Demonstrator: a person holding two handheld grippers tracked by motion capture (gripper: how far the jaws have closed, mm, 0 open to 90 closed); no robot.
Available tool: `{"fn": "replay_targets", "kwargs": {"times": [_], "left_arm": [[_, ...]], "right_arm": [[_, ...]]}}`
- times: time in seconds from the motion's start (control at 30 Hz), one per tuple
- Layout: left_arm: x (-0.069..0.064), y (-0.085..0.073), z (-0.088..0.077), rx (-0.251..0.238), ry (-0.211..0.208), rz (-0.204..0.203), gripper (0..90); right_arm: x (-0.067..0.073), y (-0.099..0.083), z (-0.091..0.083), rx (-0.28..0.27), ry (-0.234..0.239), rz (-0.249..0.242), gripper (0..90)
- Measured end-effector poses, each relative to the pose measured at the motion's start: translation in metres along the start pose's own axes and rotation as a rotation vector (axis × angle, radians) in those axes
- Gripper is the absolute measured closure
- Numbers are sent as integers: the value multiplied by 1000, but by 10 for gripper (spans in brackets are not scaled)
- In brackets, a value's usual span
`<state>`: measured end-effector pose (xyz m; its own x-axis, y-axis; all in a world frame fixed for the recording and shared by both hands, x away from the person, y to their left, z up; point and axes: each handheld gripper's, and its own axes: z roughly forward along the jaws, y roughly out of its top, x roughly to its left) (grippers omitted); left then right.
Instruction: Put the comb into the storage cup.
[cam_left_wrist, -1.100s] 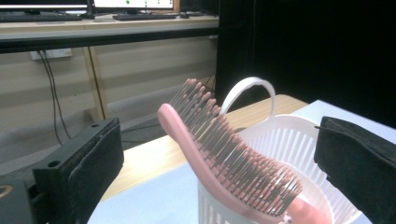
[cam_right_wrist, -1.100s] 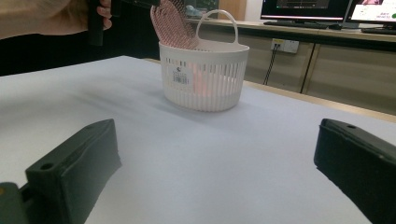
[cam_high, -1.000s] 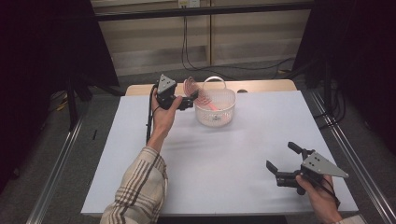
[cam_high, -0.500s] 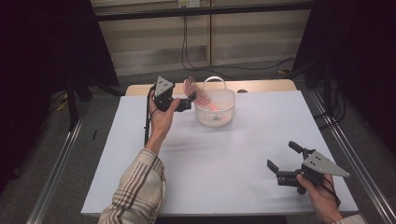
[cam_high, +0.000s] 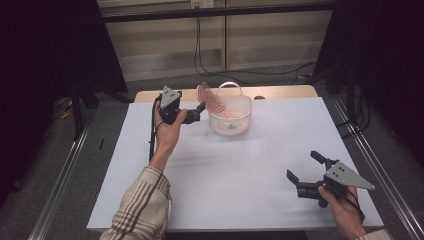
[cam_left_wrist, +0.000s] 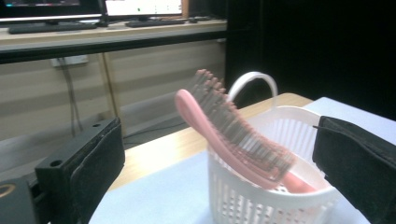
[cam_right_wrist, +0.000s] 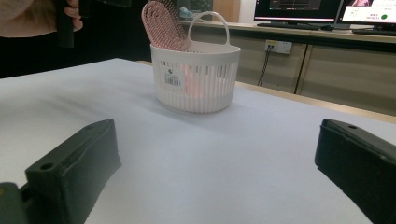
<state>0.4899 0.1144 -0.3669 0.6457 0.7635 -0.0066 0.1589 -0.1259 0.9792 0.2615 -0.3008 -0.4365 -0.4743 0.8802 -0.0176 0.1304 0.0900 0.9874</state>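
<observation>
Hairbrush (cam_high: 214, 102), pink, stands slanted in the white basket (cam_high: 230, 116) at the far middle of the surface (cam_high: 210, 175), its handle down inside and its bristled head sticking up over the rim on the left. From where I stand, the left gripper (cam_high: 197, 112) hangs just beside that head with its jaws apart and nothing between them; in the left gripper view the brush sits framed between the two pads. The right gripper (cam_high: 306, 171) rests well apart at the near right, jaws spread and empty. I'd judge the placing step finished, or a grasp about to begin; the next move calls for either backing the left gripper straight off or closing squarely on the head without tipping the light basket.
</observation>
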Motion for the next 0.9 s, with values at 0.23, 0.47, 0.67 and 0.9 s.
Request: {"fn": "replay_targets", "kwargs": {"times": [0.23, 0.47, 0.67, 0.9], "left_arm": [[-1, -4, -14, -24, -24, 14, 25], [-5, -9, -28, -46, -20, 11, 23], [-5, -13, -41, -50, -19, -2, 24], [-13, -17, -53, -58, -24, 11, 23]], "right_arm": [[2, 2, -2, -6, -8, -6, 0], [4, 2, -2, -5, -8, -8, 0], [4, 2, -2, -5, -12, -14, 0], [5, 3, -2, -6, -12, -13, 0]]}}
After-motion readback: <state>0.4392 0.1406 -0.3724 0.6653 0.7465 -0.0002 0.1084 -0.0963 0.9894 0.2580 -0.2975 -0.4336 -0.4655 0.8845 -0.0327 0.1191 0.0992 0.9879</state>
